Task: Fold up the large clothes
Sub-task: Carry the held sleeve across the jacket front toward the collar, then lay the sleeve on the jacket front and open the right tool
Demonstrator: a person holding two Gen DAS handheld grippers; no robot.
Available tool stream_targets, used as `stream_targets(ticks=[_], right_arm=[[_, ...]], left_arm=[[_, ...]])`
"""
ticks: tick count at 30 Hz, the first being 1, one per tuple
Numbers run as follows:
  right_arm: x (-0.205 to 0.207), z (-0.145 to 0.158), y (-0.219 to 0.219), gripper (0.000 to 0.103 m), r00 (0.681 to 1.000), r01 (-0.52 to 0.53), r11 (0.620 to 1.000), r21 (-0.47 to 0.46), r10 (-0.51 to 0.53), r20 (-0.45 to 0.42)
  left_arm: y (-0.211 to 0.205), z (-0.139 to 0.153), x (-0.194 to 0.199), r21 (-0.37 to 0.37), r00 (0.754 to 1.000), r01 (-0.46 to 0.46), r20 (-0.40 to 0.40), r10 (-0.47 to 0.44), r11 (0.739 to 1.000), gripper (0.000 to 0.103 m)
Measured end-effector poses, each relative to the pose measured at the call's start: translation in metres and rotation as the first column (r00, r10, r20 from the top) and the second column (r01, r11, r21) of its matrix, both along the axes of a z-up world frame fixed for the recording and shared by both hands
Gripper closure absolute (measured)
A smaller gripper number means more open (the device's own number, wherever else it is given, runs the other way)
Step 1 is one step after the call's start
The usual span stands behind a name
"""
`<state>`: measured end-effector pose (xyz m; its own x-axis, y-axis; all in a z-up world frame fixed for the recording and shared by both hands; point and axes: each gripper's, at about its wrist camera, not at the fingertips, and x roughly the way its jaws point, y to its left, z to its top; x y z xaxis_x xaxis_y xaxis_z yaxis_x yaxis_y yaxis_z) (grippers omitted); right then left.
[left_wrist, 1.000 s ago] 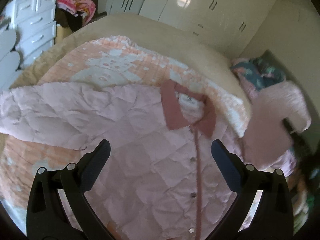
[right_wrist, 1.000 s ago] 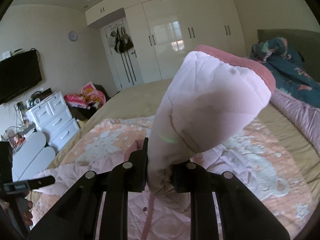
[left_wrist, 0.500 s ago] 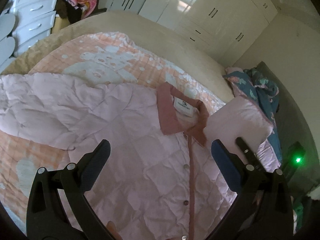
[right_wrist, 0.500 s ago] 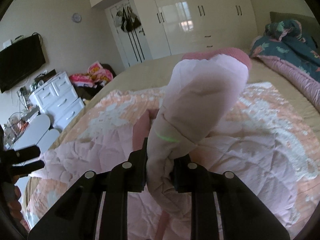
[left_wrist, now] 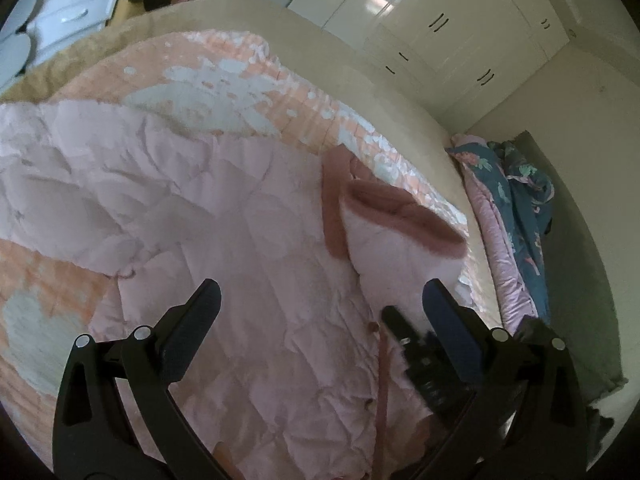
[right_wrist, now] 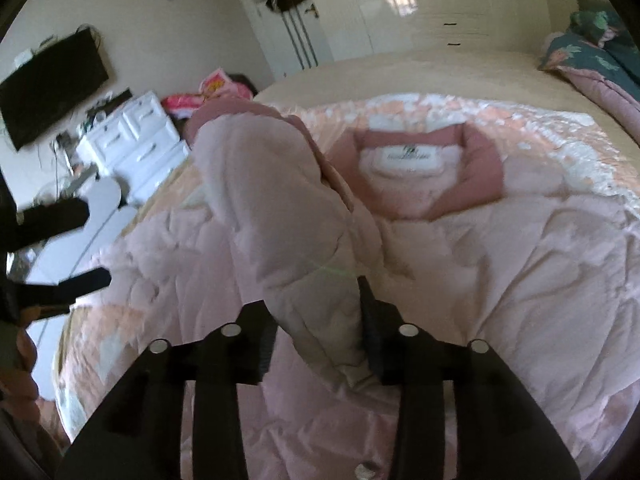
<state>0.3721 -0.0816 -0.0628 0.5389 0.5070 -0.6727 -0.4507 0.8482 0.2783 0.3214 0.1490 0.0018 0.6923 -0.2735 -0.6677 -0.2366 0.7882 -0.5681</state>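
Note:
A large pale pink quilted jacket (left_wrist: 248,240) with a dusty-rose collar lies spread front-up on the bed. My left gripper (left_wrist: 320,312) is open and empty, hovering above the jacket's chest. My right gripper (right_wrist: 316,320) is shut on the jacket's sleeve (right_wrist: 280,200), which now lies folded across the jacket's front toward the collar (right_wrist: 476,160). In the left wrist view the sleeve's rose cuff (left_wrist: 400,216) rests beside the collar, and the right gripper (left_wrist: 416,360) shows behind my right finger.
A peach and white quilt (left_wrist: 224,80) covers the beige bed. A teal and pink duvet (left_wrist: 516,216) is heaped at the headboard side. White drawers (right_wrist: 136,140) and a wall TV (right_wrist: 52,84) stand left; white wardrobes (right_wrist: 400,4) stand beyond the bed.
My right gripper has carried the sleeve down and left across the jacket's front, from raised in the air to lying on the chest. My left gripper stayed open above the jacket.

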Motion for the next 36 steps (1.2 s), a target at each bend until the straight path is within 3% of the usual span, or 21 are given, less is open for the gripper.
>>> stream_targets(ticks=[2,5,8,11,16,20,22,23,24,25,26,28,32,36], right_arm=[[-0.002,-0.009,0.005,0.048,0.999,-0.025,1.000,0.008,0.025,-0.043],[-0.009,-0.019,0.011,0.040,0.995,-0.052,0.999,-0.010,0.051,-0.087],[-0.019,-0.020,0.010,0.026,0.992,-0.080,0.997,-0.015,0.078,-0.101],[-0.032,-0.011,-0.008,0.015,0.988,-0.092,0.994,0.055,0.098,-0.117],[-0.037,0.010,-0.051,0.014,0.996,-0.037,0.997,0.067,0.043,-0.082],[-0.032,0.026,-0.102,0.014,0.996,0.088,0.995,0.042,-0.087,-0.032],[-0.028,0.031,-0.125,0.014,0.989,0.147,0.988,0.053,-0.145,-0.031],[-0.028,0.033,-0.138,0.015,0.984,0.178,0.982,0.055,-0.177,-0.024],[-0.027,0.034,-0.150,0.015,0.978,0.210,0.976,0.051,-0.209,-0.019],[-0.025,0.035,-0.158,0.018,0.973,0.231,0.972,0.047,-0.231,-0.018],[-0.023,0.035,-0.170,0.022,0.964,0.267,0.963,0.041,-0.267,-0.020],[-0.019,0.035,-0.189,0.024,0.946,0.323,0.946,0.036,-0.322,-0.031],[-0.010,0.039,-0.216,0.024,0.917,0.400,0.916,0.027,-0.399,-0.020],[-0.001,0.039,-0.210,0.024,0.926,0.377,0.926,-0.007,-0.377,-0.004]], left_arm=[[0.001,-0.007,0.001,-0.054,1.000,0.013,-0.007,-0.014,0.998,0.008],[0.001,-0.019,0.002,-0.154,0.999,0.034,-0.018,-0.037,0.987,0.008],[-0.002,-0.029,0.004,-0.158,0.998,0.033,-0.043,-0.040,0.987,0.008],[-0.005,-0.045,0.008,-0.198,0.995,0.038,-0.082,-0.055,0.980,0.008],[-0.015,-0.080,0.016,-0.286,0.985,0.029,-0.157,-0.076,0.958,0.008],[-0.020,-0.103,0.019,-0.310,0.976,-0.009,-0.210,-0.059,0.951,0.009],[-0.024,-0.106,0.020,-0.281,0.978,-0.009,-0.202,-0.050,0.960,0.012],[-0.027,-0.104,0.021,-0.251,0.977,-0.004,-0.207,-0.050,0.968,0.019],[-0.031,-0.102,0.022,-0.199,0.974,0.000,-0.222,-0.045,0.980,0.046],[-0.033,-0.101,0.024,-0.183,0.973,0.009,-0.225,-0.050,0.983,0.066],[-0.035,-0.100,0.025,-0.176,0.973,0.019,-0.225,-0.059,0.984,0.069],[-0.039,-0.088,0.025,-0.126,0.977,0.052,-0.200,-0.077,0.991,0.087],[-0.035,-0.046,0.024,-0.011,0.991,0.090,-0.100,-0.090,0.996,0.092],[-0.024,-0.021,0.024,0.112,0.996,0.075,-0.046,-0.070,0.991,0.092]])
